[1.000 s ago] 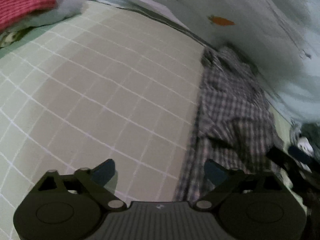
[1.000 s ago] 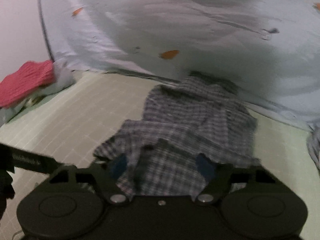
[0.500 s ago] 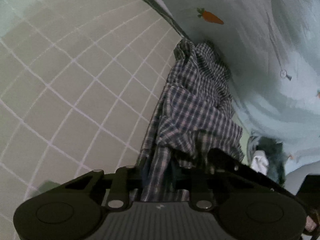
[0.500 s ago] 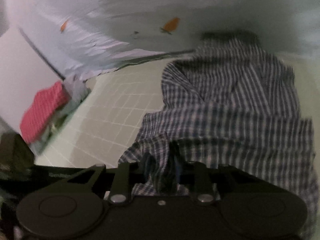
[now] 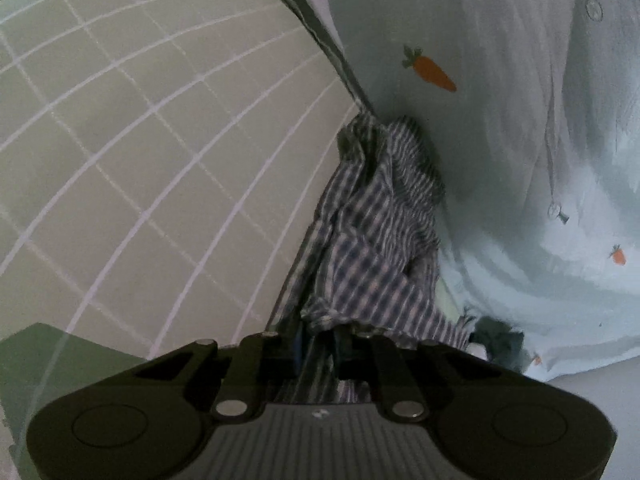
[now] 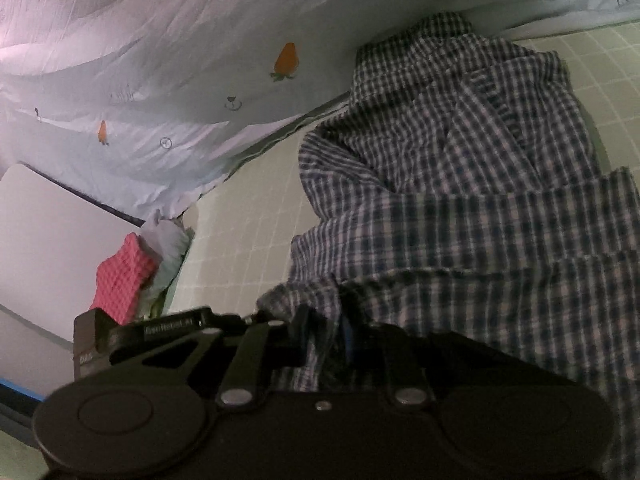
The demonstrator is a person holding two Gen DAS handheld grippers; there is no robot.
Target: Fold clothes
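Note:
A blue and white checked shirt [image 5: 376,240] lies crumpled on a pale green gridded mat [image 5: 140,160], its far end against a light blue carrot-print sheet. My left gripper [image 5: 320,344] is shut on a bunched near edge of the shirt. In the right wrist view the shirt [image 6: 480,184] spreads wide across the mat, and my right gripper [image 6: 326,336] is shut on another part of its near edge. The left gripper's body [image 6: 152,330] shows just left of the right one. The cloth hides both pairs of fingertips.
The carrot-print sheet [image 5: 520,120] rises along the mat's far side [image 6: 160,80]. A pink knitted garment [image 6: 122,276] on a pile of pale clothes [image 6: 168,248] sits at the mat's left edge, beside a white surface [image 6: 48,232]. A dark item [image 5: 500,340] lies near the sheet.
Both grippers were open a second ago and have closed on the shirt's near edge. Both have since tilted and lifted, pulling the shirt's edge up with them.

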